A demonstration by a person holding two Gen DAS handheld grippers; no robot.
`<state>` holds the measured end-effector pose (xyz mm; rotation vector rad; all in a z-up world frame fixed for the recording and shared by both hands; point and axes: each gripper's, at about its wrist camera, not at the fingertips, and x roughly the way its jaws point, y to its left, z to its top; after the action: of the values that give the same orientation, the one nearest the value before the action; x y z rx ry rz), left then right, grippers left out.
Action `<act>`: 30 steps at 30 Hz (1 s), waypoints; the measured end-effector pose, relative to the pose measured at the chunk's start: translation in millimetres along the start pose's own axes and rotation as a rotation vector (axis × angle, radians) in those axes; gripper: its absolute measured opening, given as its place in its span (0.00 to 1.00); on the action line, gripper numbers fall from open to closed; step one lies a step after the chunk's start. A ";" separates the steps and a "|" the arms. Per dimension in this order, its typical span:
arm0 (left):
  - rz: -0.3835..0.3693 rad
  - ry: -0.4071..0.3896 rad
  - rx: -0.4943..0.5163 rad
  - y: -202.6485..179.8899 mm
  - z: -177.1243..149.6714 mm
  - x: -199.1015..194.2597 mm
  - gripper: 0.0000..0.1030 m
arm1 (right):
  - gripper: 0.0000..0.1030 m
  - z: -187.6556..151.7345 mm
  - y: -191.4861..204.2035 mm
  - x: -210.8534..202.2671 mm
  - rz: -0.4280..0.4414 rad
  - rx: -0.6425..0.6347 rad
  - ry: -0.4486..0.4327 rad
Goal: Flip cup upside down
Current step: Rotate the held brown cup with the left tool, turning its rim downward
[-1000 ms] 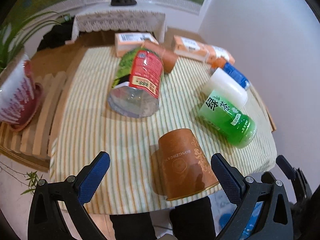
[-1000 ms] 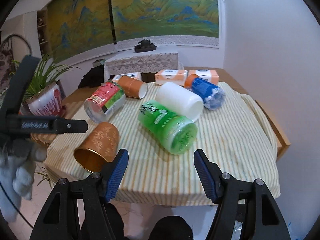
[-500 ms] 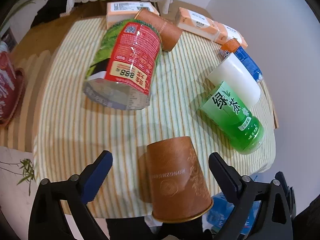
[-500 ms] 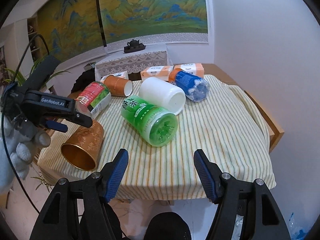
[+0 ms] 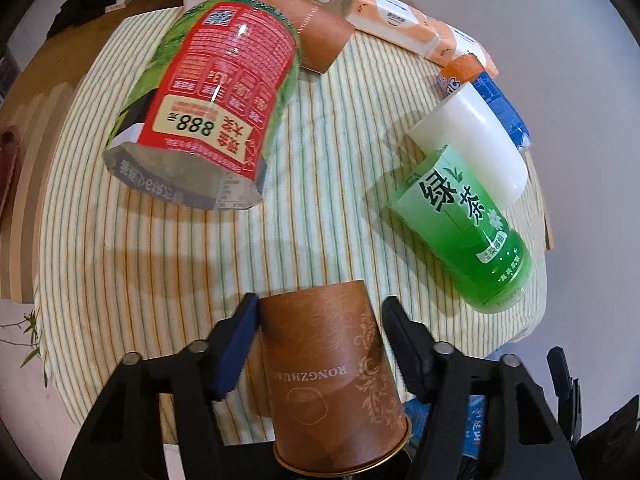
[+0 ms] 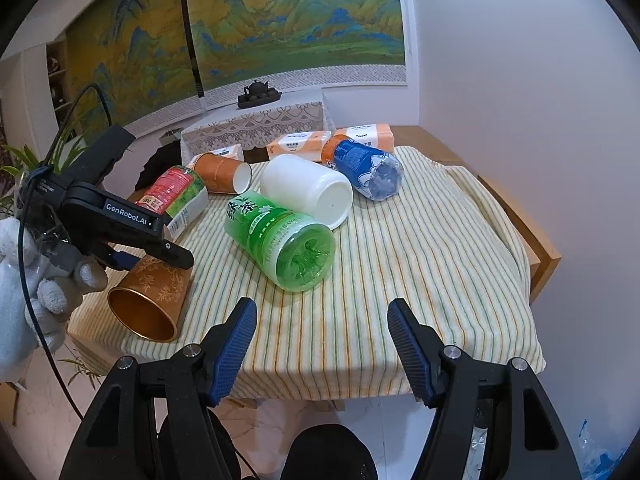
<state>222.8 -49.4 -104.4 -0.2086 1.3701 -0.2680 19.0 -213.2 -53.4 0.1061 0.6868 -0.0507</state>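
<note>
A brown paper cup [image 5: 332, 376] with gold print lies on its side at the table's near left edge, its gold mouth toward me; it also shows in the right wrist view [image 6: 150, 298]. My left gripper [image 5: 320, 322] has its fingers [image 5: 236, 340] on both sides of the cup, closed onto its walls. In the right wrist view the left gripper [image 6: 160, 258] sits over the cup. My right gripper [image 6: 320, 332] is open and empty above the table's front edge.
On the striped cloth [image 6: 420, 264] lie a green tea bottle [image 5: 464, 236], a white cup [image 5: 472, 140], a blue bottle [image 6: 366, 168], a red-labelled bottle [image 5: 208, 104], a second brown cup [image 5: 308, 24] and tissue packs [image 5: 392, 16]. A wall stands on the right.
My left gripper has moved forward and down over the brown cup and its fingers have closed from wide open onto the cup. The right gripper has hardly moved.
</note>
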 end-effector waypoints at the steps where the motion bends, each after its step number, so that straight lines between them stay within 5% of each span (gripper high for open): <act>1: -0.001 -0.002 0.004 -0.6 -0.2 -0.2 0.61 | 0.62 0.0 0.0 -0.2 0.000 0.000 -0.001; 8: -0.015 -0.060 0.025 -2.0 -6.1 -16.7 0.61 | 0.62 -0.5 -0.4 -0.9 0.005 0.003 0.004; 20: 0.045 -0.415 0.135 -14.1 -44.7 -77.1 0.59 | 0.62 -4.7 4.7 -3.1 0.023 0.011 0.006; 30: 0.117 -0.566 0.201 -34.5 -74.4 -77.3 0.59 | 0.62 -7.3 8.4 -7.6 0.011 0.012 -0.024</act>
<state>133.8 -57.7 -35.7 -0.0291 0.7848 -0.2252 9.2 -204.0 -53.6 0.1209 0.6618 -0.0457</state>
